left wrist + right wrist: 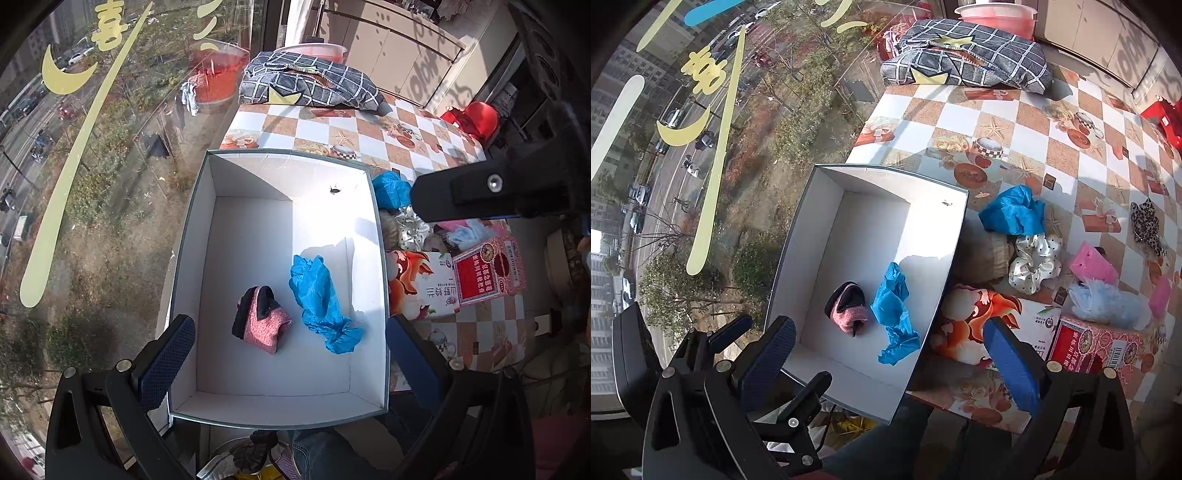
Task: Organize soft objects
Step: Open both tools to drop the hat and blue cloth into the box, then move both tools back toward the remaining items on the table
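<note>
A white open box (pixel 255 177) stands at the table's window edge. On its floor lie a pink-and-black sock (pixel 263 325) and, just to its right, a crumpled blue shoe cover (pixel 319 301). My left gripper (pixel 290 363) hovers above the near end of the box, open, with nothing between its pads. The right gripper (pixel 890 365) hangs open over the box's near right corner, also holding nothing. From there I see the same box (pixel 882 181), sock (pixel 847 312) and shoe cover (pixel 892 308).
Right of the box lie a second blue shoe cover (pixel 1012 216), a white dotted scrunchie (pixel 1034 260), a pink piece (pixel 1093 266), a pale blue fluffy item (pixel 1108 301) and a leopard scrunchie (pixel 1147 225). Two printed cartons (pixel 1082 343) sit near the table's front. A checked pillow (pixel 967 55) lies at the back, and window glass runs along the left.
</note>
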The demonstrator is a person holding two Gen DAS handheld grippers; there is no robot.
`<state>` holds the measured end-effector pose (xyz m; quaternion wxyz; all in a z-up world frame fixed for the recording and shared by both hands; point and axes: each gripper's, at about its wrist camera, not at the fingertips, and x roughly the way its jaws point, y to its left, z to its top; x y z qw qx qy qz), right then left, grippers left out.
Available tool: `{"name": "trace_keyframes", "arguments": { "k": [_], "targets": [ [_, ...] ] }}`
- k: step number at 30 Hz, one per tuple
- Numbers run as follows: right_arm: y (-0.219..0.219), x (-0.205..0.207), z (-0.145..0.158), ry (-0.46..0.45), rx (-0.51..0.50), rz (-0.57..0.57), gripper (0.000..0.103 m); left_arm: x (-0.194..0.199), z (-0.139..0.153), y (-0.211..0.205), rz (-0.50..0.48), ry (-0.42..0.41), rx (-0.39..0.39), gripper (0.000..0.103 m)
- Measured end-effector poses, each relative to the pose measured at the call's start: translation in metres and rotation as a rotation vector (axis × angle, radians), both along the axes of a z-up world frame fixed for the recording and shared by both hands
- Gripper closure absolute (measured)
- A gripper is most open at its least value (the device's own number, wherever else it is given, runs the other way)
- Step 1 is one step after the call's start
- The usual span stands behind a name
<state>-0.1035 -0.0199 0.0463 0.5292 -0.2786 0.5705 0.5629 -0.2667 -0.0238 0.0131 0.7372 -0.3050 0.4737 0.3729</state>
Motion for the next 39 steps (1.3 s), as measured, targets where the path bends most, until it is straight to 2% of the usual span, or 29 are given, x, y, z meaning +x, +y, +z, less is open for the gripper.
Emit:
{"name": "trace_keyframes", "arguments": {
  "k": [10,17,24,32,36,39],
  "targets": [
    [-0.016,0.016,0.008,-0.002,0.031,-0.057,0.001,0.016,0.005,-0.003,-0.063,0.032,-0.012,0.0],
    [-0.043,0.058,0.02,0.024,0.054,-0.204,0.001,0.034,0.012,-0.001,-0.129,0.021,-0.033,0.0],
    [-0.101,0.124,0.021,0.029,0.025,-0.415,0.001,0.066,0.015,-0.002,-0.215,0.028,-0.043,0.0],
    [-0.188,0.221,-0.012,0.026,-0.062,-0.706,0.001,0.119,0.015,-0.001,-0.274,0.076,-0.037,0.0],
    [-0.223,0.262,-0.046,0.086,-0.133,-0.833,0.001,0.151,0.019,0.006,-0.284,0.096,-0.013,0.0],
    [-0.237,0.281,-0.07,0.136,-0.175,-0.873,0.001,0.183,0.015,0.02,-0.293,0.115,-0.01,0.0]
  ]
}}
